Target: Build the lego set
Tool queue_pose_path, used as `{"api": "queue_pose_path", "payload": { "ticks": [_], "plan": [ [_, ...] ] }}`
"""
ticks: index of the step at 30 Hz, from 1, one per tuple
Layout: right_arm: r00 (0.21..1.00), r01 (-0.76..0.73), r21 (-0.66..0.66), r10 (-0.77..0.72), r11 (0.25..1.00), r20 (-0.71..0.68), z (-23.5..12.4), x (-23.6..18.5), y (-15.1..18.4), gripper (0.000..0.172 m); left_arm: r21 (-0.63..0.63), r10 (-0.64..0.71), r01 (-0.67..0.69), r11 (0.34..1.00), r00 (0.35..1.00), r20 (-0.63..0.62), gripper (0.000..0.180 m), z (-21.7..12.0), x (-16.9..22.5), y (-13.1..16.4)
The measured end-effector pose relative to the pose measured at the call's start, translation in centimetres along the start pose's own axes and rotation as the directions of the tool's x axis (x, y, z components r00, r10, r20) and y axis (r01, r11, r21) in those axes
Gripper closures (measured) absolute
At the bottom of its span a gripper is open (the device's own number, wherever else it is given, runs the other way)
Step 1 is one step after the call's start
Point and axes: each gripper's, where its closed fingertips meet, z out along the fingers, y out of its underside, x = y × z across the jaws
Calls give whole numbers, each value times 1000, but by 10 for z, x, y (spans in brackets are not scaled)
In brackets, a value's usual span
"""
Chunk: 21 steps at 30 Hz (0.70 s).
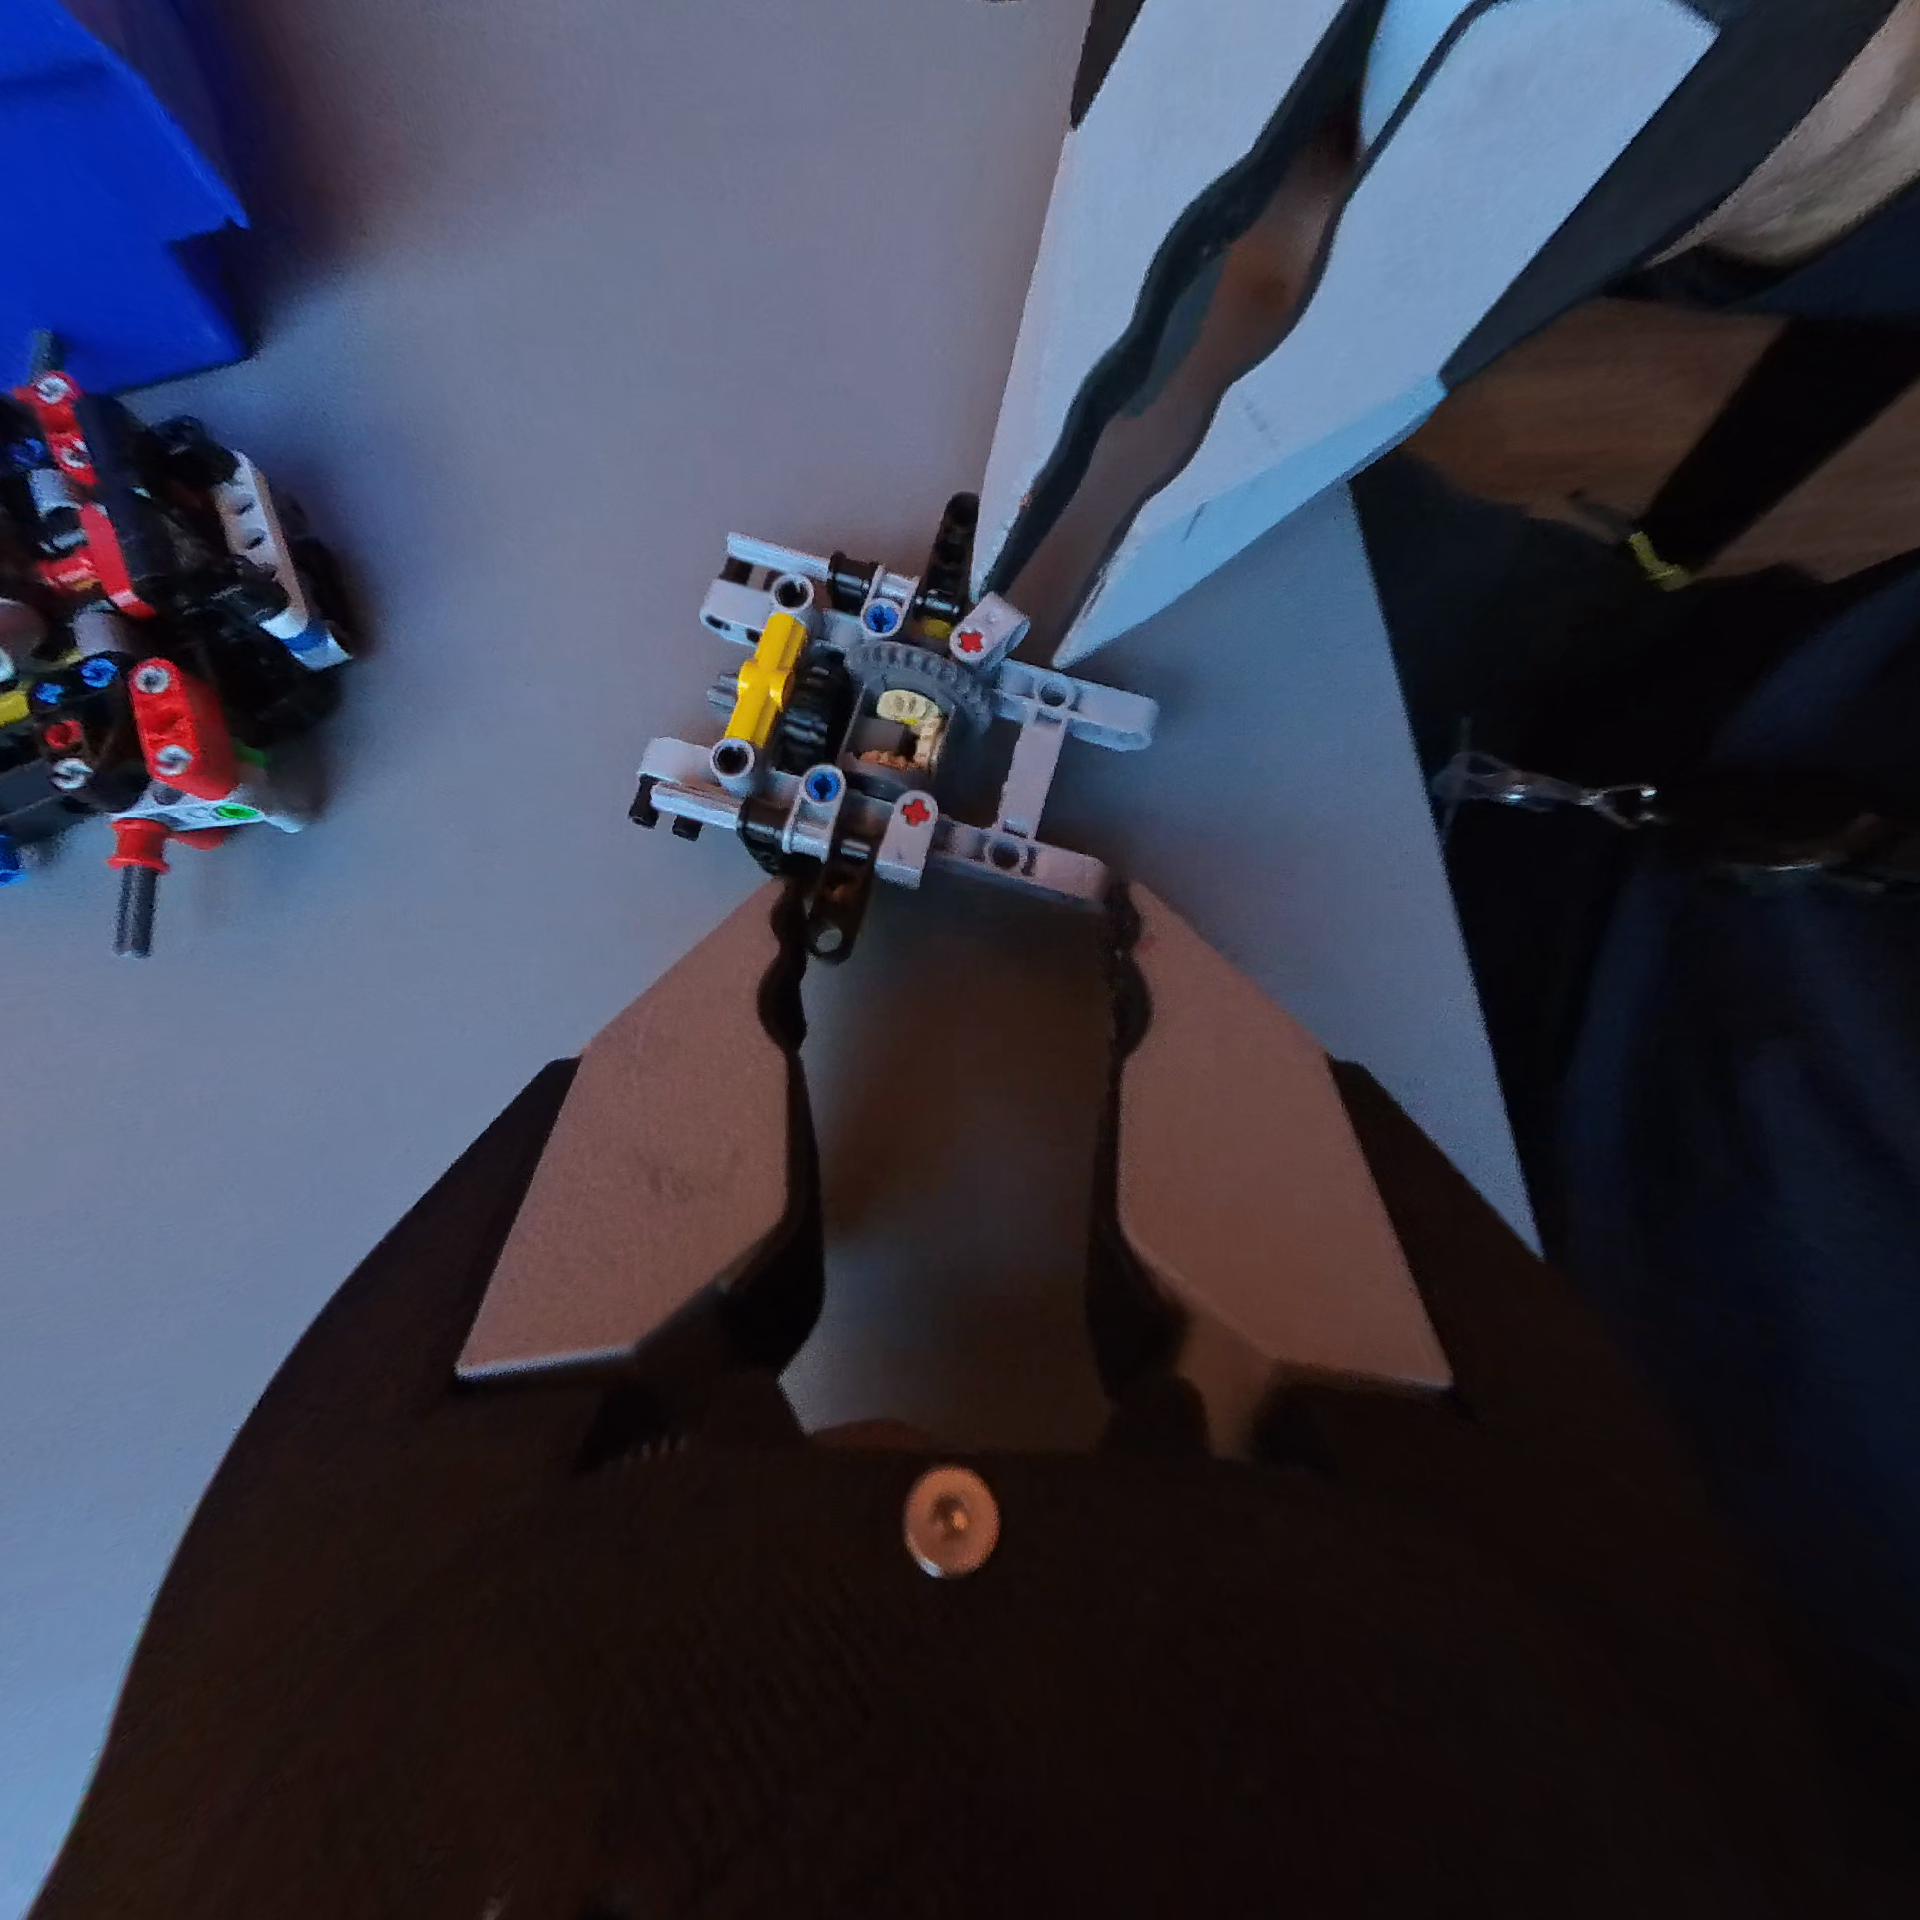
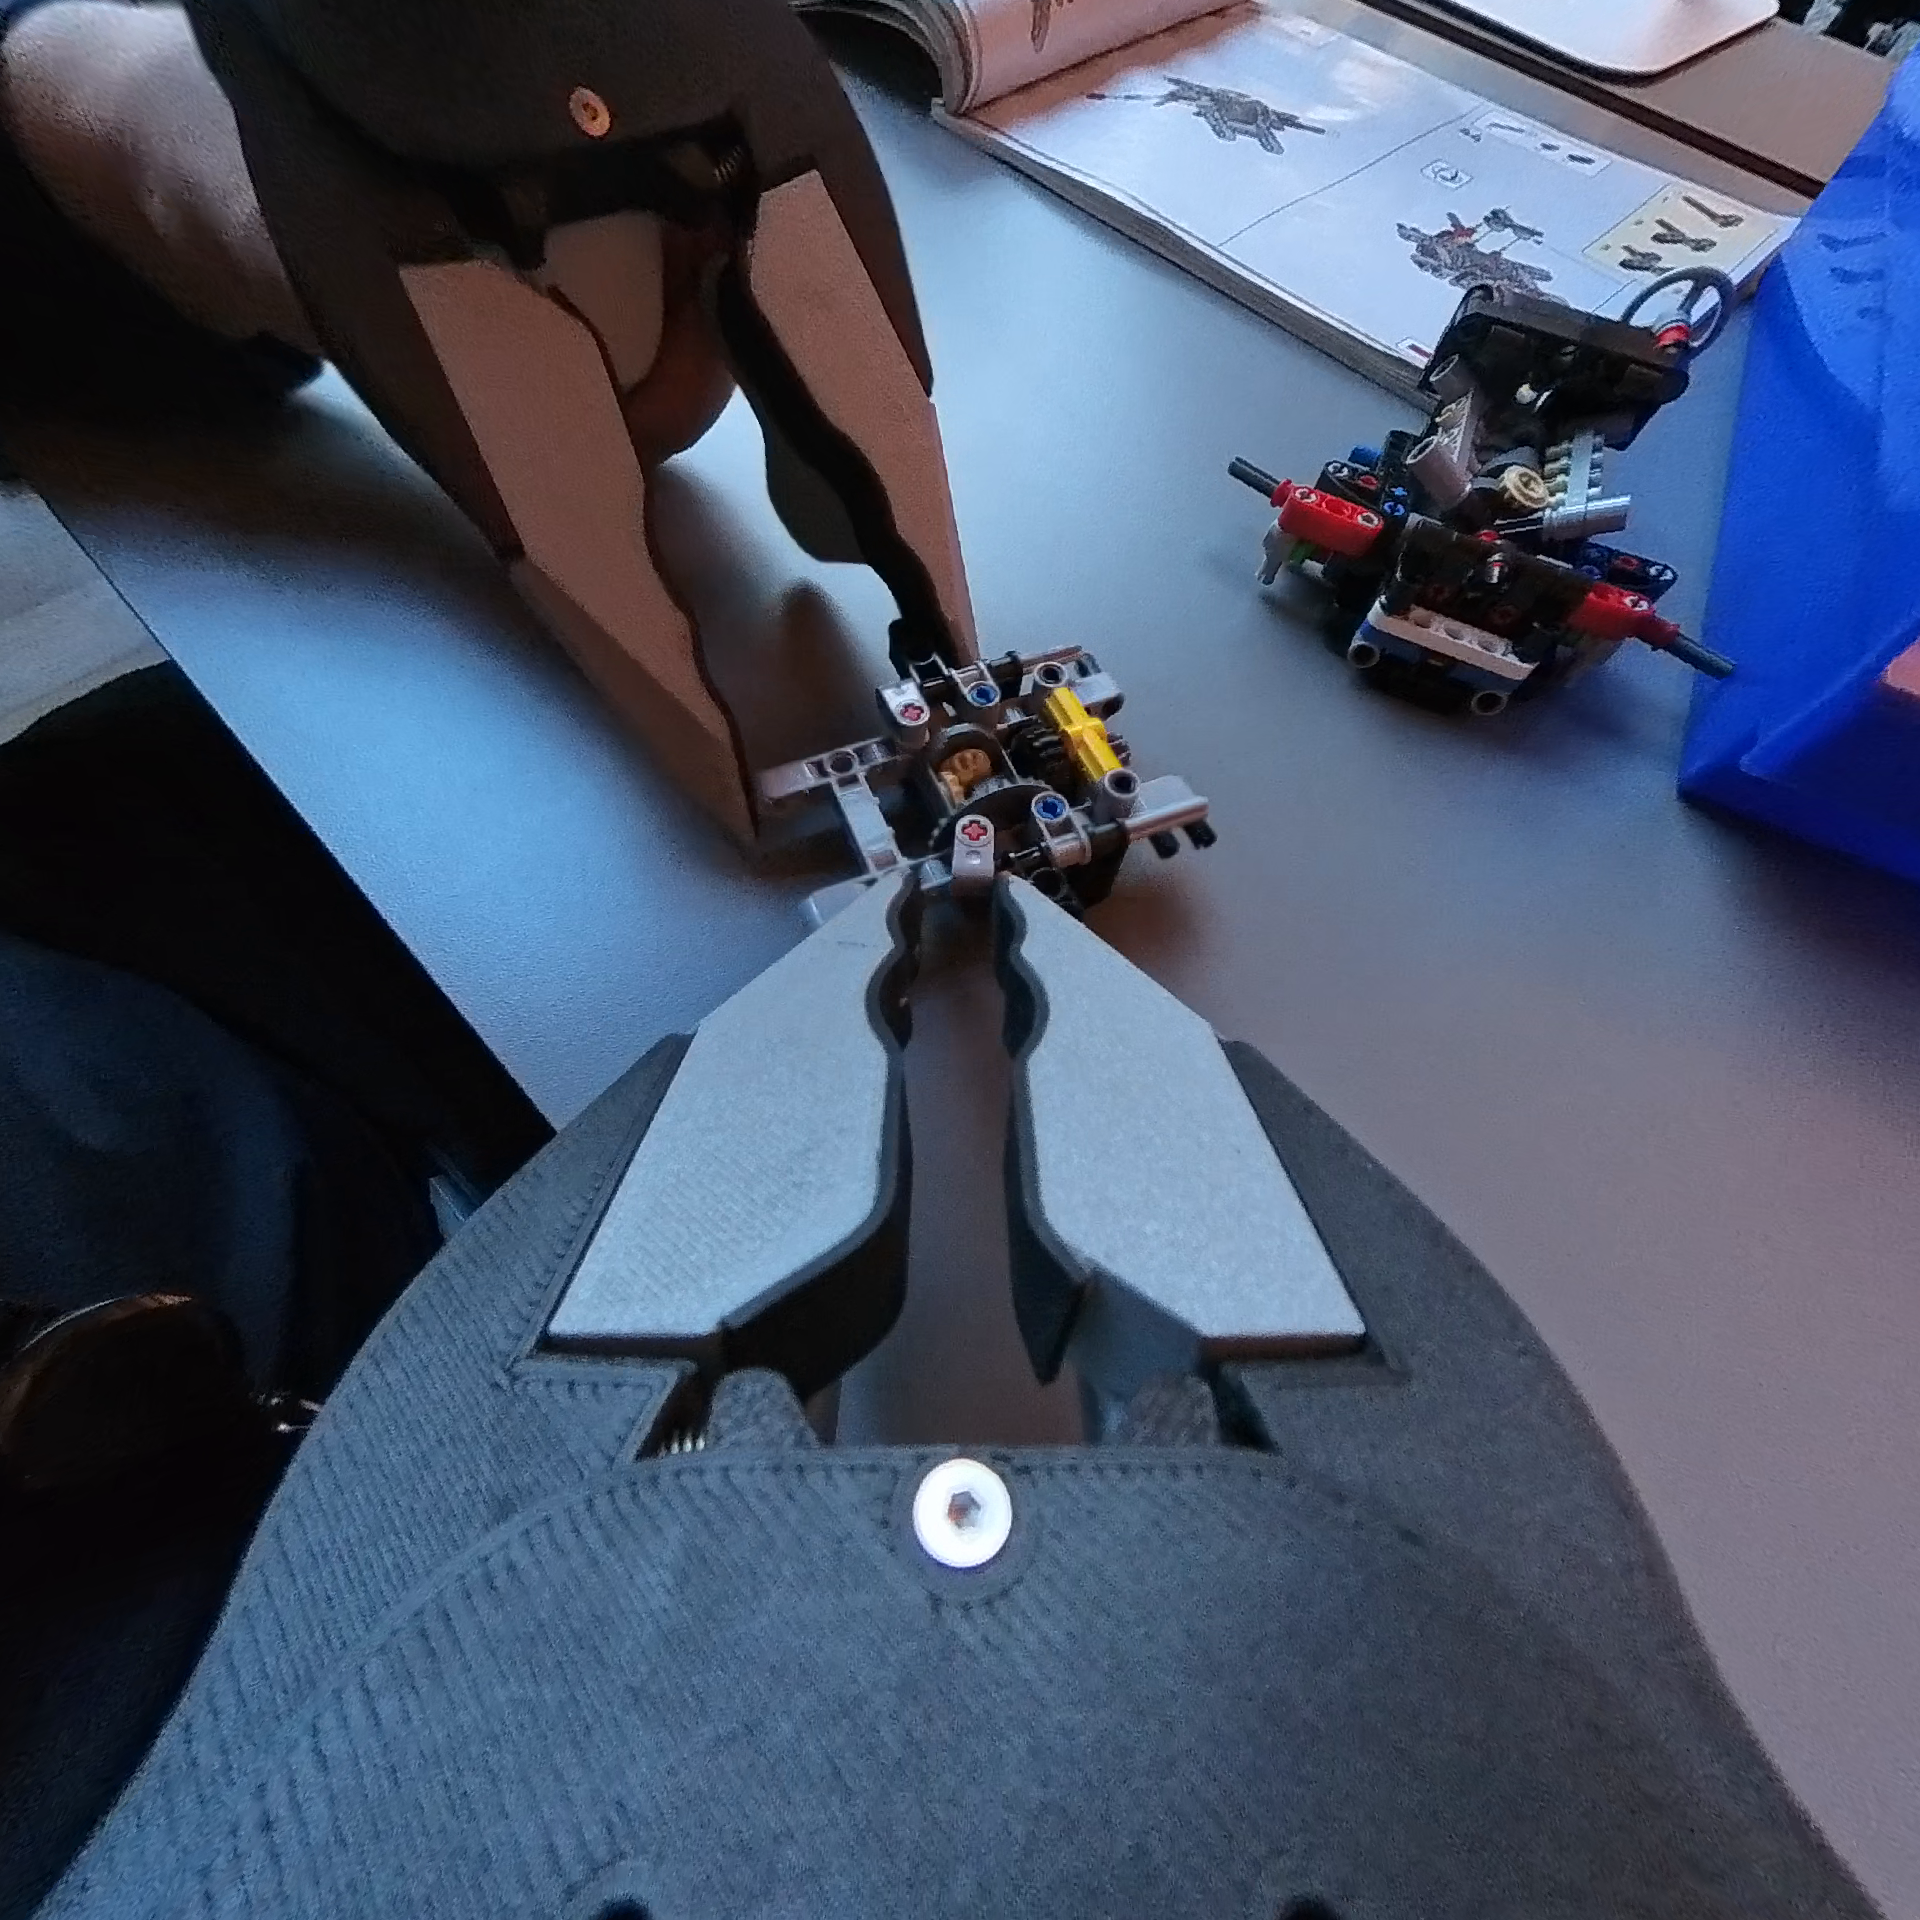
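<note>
Two fingers of the left hand-held gripper (image 1: pixel 951 904) stand spread in the left wrist view, their tips at the near edge of a small grey brick assembly (image 1: pixel 883 727) on the worktop (image 1: pixel 520 1039) without pinching it; the right hand-held gripper's tips reach its far side, and a larger black-and-red brick model (image 1: pixel 145 644) lies well off to the left. From the right wrist view, the right hand-held gripper (image 2: pixel 956 899) is closed narrowly on a grey connector (image 2: pixel 975 857) at that assembly's near edge, with an open booklet (image 2: pixel 1299 177) and a blue bin (image 2: pixel 1829 540) beyond to the right.
</note>
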Motion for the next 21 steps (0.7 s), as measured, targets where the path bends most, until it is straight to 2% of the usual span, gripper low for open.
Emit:
{"api": "queue_pose_path", "payload": {
  "ticks": [6,9,11,15,18,21],
  "plan": [
    [997,64,-20,-65,998,-31,1,2,6,163,13,159,-163,986,973,165,124,-3,-3,-5],
    [995,87,-28,-88,996,-44,1,4,8,167,15,149,-153,988,977,150,125,-3,-2,-4],
    [997,66,-23,-67,998,-32,1,6,7,167,31,88,-91,995,991,101,125,-4,-3,-4],
    [1000,10,-37,-10,999,0,2,9,7,166,72,-125,130,989,990,-65,126,-8,-2,-10],
    [1000,3,-10,-3,1000,6,-1,11,-1,166,93,-283,305,948,939,-195,127,-17,-3,-18],
    [1000,4,6,-4,1000,-5,-3,15,-9,163,122,-387,433,893,877,-284,126,-26,-6,-23]
  ]
}}
